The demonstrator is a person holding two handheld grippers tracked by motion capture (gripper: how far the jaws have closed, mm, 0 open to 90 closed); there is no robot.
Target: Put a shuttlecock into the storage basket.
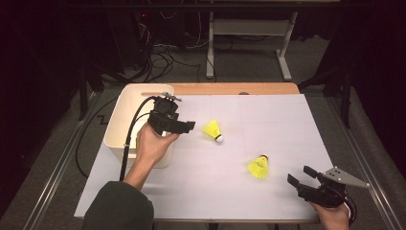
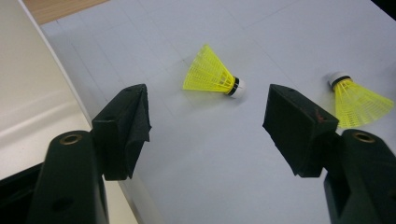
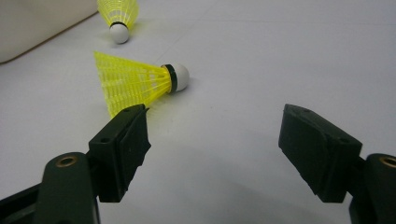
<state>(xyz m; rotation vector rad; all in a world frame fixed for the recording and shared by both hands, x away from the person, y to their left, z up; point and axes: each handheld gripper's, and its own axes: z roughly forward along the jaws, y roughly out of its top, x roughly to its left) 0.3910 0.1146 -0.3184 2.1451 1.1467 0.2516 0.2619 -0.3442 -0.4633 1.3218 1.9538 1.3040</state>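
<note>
Above the white bin's (image 1: 116,125) edge, left tongs (image 1: 187,126) spread and empty, aimed at the nearer shuttlecock (image 1: 213,129); at the bench's (image 1: 277,124) corner, right tongs (image 1: 300,175) likewise released, second shuttlecock (image 1: 259,166) just beyond. Both still lying loose, neither gathered yet.

Two yellow shuttlecocks lie on their sides on the white worktop, well apart from each other. The first shuttlecock (image 1: 212,129) lies near the middle, with its white cork toward the near edge. The second shuttlecock (image 1: 258,166) lies nearer the near right corner, with its cork toward the far edge.
</note>
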